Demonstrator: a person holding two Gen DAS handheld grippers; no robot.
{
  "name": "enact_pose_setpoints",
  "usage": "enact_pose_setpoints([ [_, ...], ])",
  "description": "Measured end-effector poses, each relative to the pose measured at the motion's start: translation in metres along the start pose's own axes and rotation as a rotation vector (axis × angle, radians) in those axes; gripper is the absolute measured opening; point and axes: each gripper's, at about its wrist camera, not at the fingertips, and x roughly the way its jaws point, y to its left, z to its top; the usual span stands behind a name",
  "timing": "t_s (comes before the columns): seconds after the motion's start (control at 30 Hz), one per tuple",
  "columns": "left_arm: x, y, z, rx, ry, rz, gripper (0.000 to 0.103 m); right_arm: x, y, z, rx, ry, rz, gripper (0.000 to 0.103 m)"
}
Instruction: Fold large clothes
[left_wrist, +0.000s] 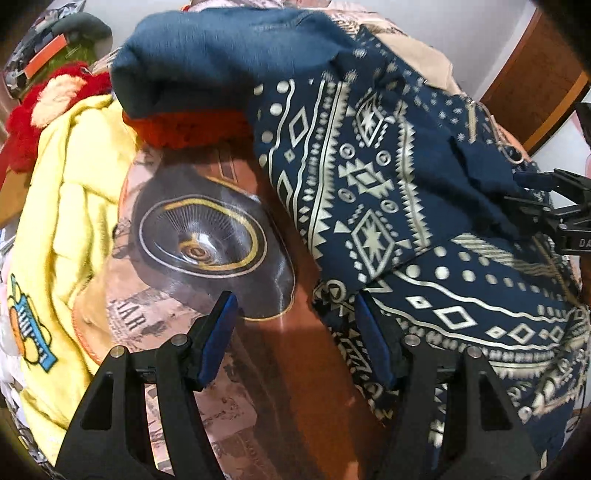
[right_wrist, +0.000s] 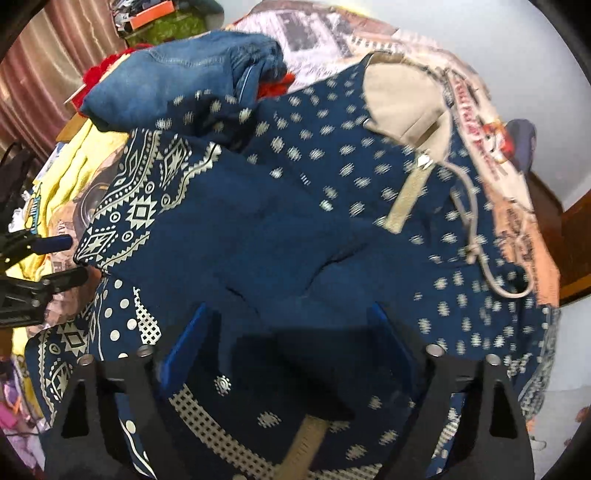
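Right wrist view: the patterned navy garment (right_wrist: 258, 229) is straddled by the parted right gripper (right_wrist: 291, 347) (nothing pinched); the left gripper (right_wrist: 61, 258) is spread beside its edge.

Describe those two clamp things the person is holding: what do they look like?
Both match. The left tool and right tool each have two angular black plastic fingers with triangular cut-outs, silver pins at the joints, and flat blue pads lining the inner faces.
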Motion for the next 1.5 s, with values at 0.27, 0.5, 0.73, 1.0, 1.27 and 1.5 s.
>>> enact_pose_setpoints([
  [0.27,0.024,0.004,0.004,-0.062,0.019,0.003,0.065,0.005,0.008,0.003,-0.043,-0.025,-0.037,0.033],
  [0.5,0.024,0.010,0.008,-0.130,0.012,-0.001,0.065,-0.027,-0.023,0.008,0.086,-0.144,-0.027,0.011],
  [0.73,0.018,0.007,0.008,-0.139,-0.014,0.037,0.065,-0.095,-0.065,0.014,0.219,-0.340,-0.011,0.010],
  [1.0,0.016,-0.003,0.014,-0.144,-0.033,0.112,0.065,-0.117,-0.114,-0.020,0.373,-0.400,-0.023,0.009],
  [1.27,0.006,-0.005,0.013,-0.155,-0.056,0.166,0.065,-0.085,-0.164,-0.076,0.567,-0.277,0.021,0.009],
  [1.5,0.005,-0.002,0.011,-0.132,-0.058,0.203,0.065,-0.067,-0.168,-0.096,0.585,-0.225,0.054,0.007],
])
